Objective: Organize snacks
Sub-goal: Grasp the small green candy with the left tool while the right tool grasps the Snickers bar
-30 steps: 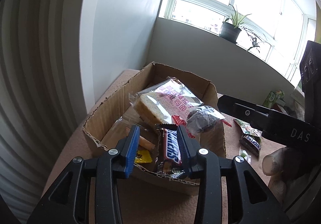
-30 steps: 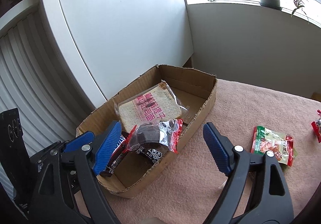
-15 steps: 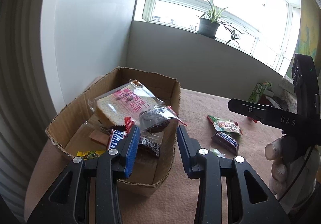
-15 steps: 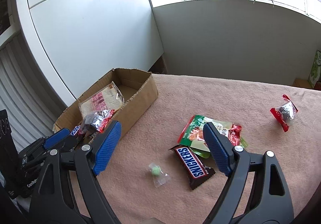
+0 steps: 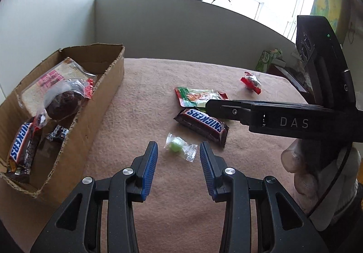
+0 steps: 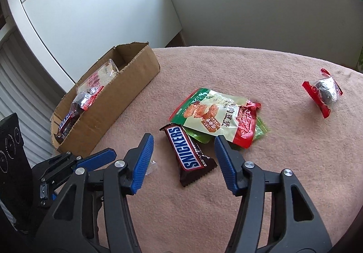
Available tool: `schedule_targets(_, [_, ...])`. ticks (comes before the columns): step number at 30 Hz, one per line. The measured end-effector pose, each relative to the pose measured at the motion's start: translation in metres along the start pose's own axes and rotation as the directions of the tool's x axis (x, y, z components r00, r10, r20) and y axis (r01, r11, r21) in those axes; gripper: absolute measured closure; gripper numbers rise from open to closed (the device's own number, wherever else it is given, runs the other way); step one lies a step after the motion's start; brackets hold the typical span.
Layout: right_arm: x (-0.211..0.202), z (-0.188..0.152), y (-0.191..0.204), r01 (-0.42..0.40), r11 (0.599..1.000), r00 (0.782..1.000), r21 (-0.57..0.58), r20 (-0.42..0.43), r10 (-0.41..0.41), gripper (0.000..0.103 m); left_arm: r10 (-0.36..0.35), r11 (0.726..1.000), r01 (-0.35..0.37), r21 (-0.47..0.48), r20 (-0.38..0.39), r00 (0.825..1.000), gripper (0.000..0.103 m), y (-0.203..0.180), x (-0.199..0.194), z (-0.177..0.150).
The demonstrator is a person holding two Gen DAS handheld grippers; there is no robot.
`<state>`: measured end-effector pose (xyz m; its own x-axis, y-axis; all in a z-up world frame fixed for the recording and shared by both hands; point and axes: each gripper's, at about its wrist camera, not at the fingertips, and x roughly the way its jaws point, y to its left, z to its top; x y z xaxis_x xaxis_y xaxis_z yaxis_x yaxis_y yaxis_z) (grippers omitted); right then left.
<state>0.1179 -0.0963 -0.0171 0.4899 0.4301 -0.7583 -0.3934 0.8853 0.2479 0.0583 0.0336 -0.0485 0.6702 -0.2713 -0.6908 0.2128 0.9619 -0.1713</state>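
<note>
The left gripper (image 5: pixel 178 157) is spread wide and holds nothing. A small green candy (image 5: pixel 179 147) in a clear crinkly wrapper lies on the cloth just ahead of its blue ribbed fingers (image 5: pixel 150 165), about in the gap between them. The right gripper (image 6: pixel 183 157) is spread wide too and holds nothing. A Snickers bar (image 6: pixel 187 153) in a shiny brown wrapper lies flat between its blue fingers (image 6: pixel 141 162), not touching them. One end of the bar tucks under a soft green and red snack bag (image 6: pixel 217 114) with food pictured on it. A small red and clear packet (image 6: pixel 323 94) with something dark inside lies well apart, far to the right. All of these rest on a fuzzy pink table cloth (image 6: pixel 204 207). To the left is a brown cardboard box (image 5: pixel 99 103) with torn edges. Inside it are wrapped bread (image 5: pixel 52 80), a dark muffin (image 5: pixel 62 105) in clear plastic, and another Snickers (image 5: pixel 19 144).
</note>
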Motion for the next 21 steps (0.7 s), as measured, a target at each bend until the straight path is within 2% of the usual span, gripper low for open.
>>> schedule_targets(12, [0.033, -0.003, -0.005, 0.019, 1.000, 0.996, -0.007, -0.083, -0.019, 0.044, 0.015, 1.000, -0.015, 0.000, -0.085, 0.996, 0.066, -0.001, 0.032, 0.005])
schedule_targets(17, [0.035, -0.004, -0.001, 0.038, 0.999, 0.996, -0.030, -0.083, -0.040, 0.044, -0.002, 1.000, 0.001, -0.013, -0.104, 0.995, 0.066, 0.004, 0.038, 0.007])
schedule_targets(18, [0.034, -0.004, 0.000, 0.044, 0.998, 0.996, -0.034, -0.082, -0.047, 0.045, -0.006, 1.000, 0.004, -0.017, -0.105, 0.994, 0.066, 0.005, 0.038, 0.008])
schedule_targets(19, [0.034, -0.005, 0.001, 0.053, 0.998, 0.995, -0.038, -0.080, -0.056, 0.054, -0.009, 1.000, 0.007, -0.020, -0.105, 0.994, 0.066, 0.006, 0.038, 0.008])
schedule_targets(21, [0.034, -0.005, 0.003, 0.063, 0.997, 0.995, -0.043, -0.078, -0.066, 0.055, -0.004, 1.000, 0.002, -0.015, -0.103, 0.995, 0.069, 0.007, 0.037, 0.007])
